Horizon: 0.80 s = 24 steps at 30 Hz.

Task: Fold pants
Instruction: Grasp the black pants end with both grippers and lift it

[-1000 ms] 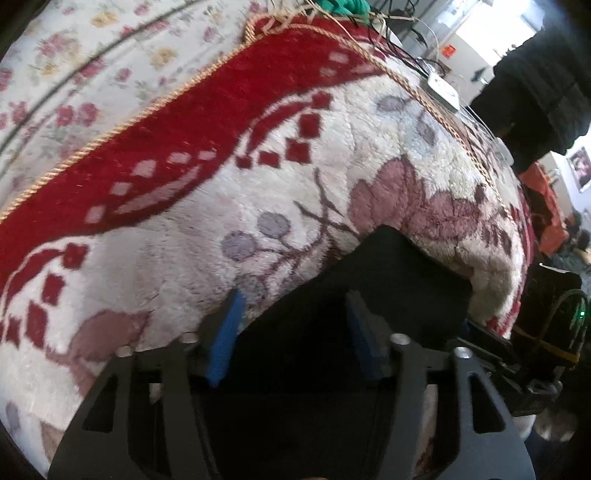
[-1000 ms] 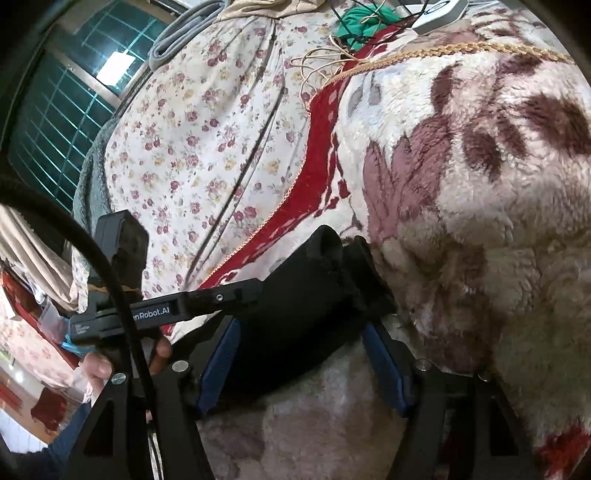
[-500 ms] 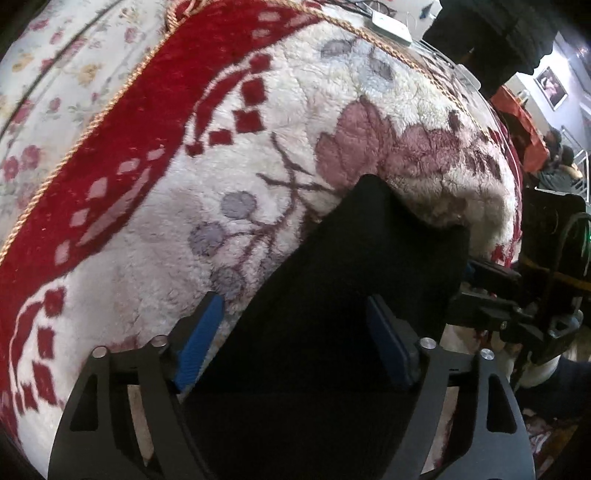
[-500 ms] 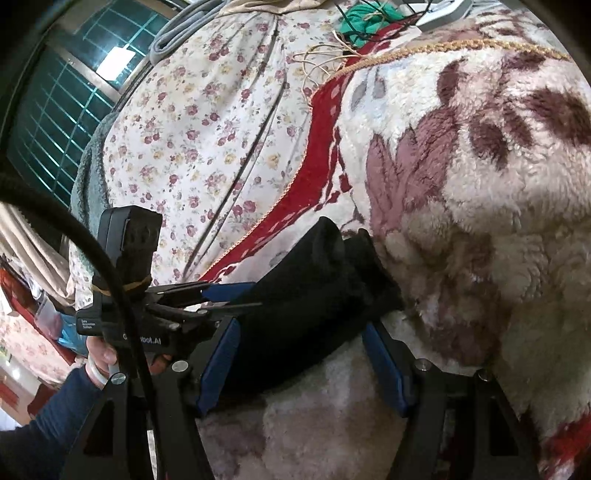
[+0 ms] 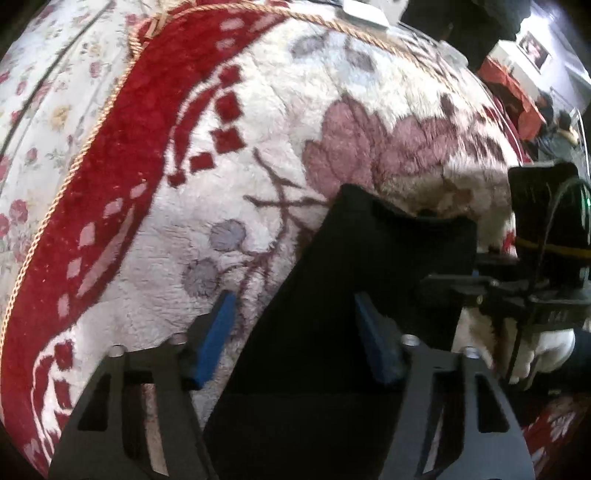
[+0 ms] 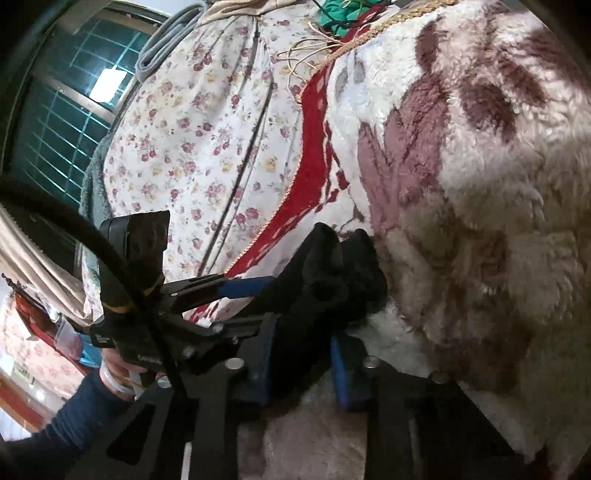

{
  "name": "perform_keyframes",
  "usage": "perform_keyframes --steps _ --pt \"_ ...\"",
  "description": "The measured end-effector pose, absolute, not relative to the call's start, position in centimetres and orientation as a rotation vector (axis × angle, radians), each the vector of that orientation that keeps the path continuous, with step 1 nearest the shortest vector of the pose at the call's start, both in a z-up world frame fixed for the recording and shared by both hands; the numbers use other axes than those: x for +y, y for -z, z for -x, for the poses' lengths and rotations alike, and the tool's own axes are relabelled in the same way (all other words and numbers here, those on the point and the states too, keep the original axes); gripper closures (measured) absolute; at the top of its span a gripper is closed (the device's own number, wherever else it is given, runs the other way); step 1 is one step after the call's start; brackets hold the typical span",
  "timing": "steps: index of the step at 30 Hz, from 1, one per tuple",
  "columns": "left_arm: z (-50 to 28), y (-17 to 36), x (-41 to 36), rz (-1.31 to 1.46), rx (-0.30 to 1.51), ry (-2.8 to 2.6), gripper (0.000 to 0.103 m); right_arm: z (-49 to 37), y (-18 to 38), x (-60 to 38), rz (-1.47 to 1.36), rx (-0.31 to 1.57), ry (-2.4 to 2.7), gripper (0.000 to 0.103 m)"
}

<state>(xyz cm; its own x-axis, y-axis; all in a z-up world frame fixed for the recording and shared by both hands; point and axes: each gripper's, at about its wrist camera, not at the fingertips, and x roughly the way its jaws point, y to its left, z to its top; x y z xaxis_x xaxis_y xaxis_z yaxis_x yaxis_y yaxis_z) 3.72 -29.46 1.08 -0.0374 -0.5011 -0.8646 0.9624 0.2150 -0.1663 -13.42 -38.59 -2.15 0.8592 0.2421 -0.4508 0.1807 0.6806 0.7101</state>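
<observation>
The black pants (image 5: 369,280) lie folded on a plush blanket (image 5: 280,122) with red border and mauve flowers. My left gripper (image 5: 295,325) is open, its blue pads either side of the near edge of the pants, the fabric lying loose between them. In the right wrist view the pants (image 6: 325,273) bunch up between my right gripper's blue pads; my right gripper (image 6: 303,354) has closed in on the fabric. The left gripper (image 6: 236,288) shows at the left of that view, and the right gripper (image 5: 491,291) at the right edge of the left wrist view.
A floral sheet (image 6: 207,147) lies beyond the blanket's gold cord edge (image 5: 88,133). A green cloth and cables (image 6: 343,14) sit at the far end. A white device (image 5: 365,14) lies at the blanket's far edge. A window (image 6: 62,122) is at left.
My right gripper's pads have closed in on the bunched pants. The left gripper has moved nearer to the right one, and its view has swung so the right gripper shows at its edge.
</observation>
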Motion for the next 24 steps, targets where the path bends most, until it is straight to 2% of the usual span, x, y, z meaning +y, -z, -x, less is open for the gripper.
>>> perform_keyframes --steps 1,2,3,9,17,18,20,21,22,23,24 --pt "-3.4 -1.2 -29.4 -0.591 0.992 1.295 0.059 13.4 2.0 -38.5 -0.833 0.548 -0.042 0.086" --pt "-3.0 -1.5 -29.3 -0.583 0.976 1.298 0.066 13.6 1.8 -38.5 -0.834 0.539 -0.048 0.088" --pt "-2.6 -1.8 -29.3 -0.564 0.975 1.311 0.082 13.7 1.6 -38.4 -0.833 0.530 -0.054 0.088" --pt "-1.6 -3.1 -28.4 -0.484 0.960 1.279 0.089 14.5 -1.1 -37.0 -0.752 0.470 -0.090 0.090" --pt "-2.5 -3.1 -26.9 -0.488 0.981 1.225 0.089 14.8 -0.8 -37.1 -0.788 0.490 -0.083 0.090" --pt "-2.7 -2.9 -26.9 -0.501 0.988 1.209 0.081 14.9 -0.5 -37.3 -0.800 0.497 -0.076 0.090" --pt "-2.9 -2.7 -26.5 -0.547 0.986 1.189 0.059 15.1 0.5 -37.9 -0.842 0.526 -0.057 0.090" --pt "-2.9 -2.6 -26.5 -0.577 0.965 1.170 0.041 15.1 1.1 -38.3 -0.871 0.540 -0.045 0.090" --pt "-3.0 -2.6 -26.5 -0.581 0.961 1.171 0.034 15.1 1.5 -38.5 -0.894 0.550 -0.043 0.087" --pt "-3.2 -2.3 -26.6 -0.577 0.969 1.182 0.034 14.9 1.9 -38.8 -0.914 0.570 -0.028 0.080" --pt "-3.3 -2.0 -26.8 -0.569 0.994 1.205 0.034 14.7 2.2 -38.8 -0.923 0.587 -0.014 0.080"
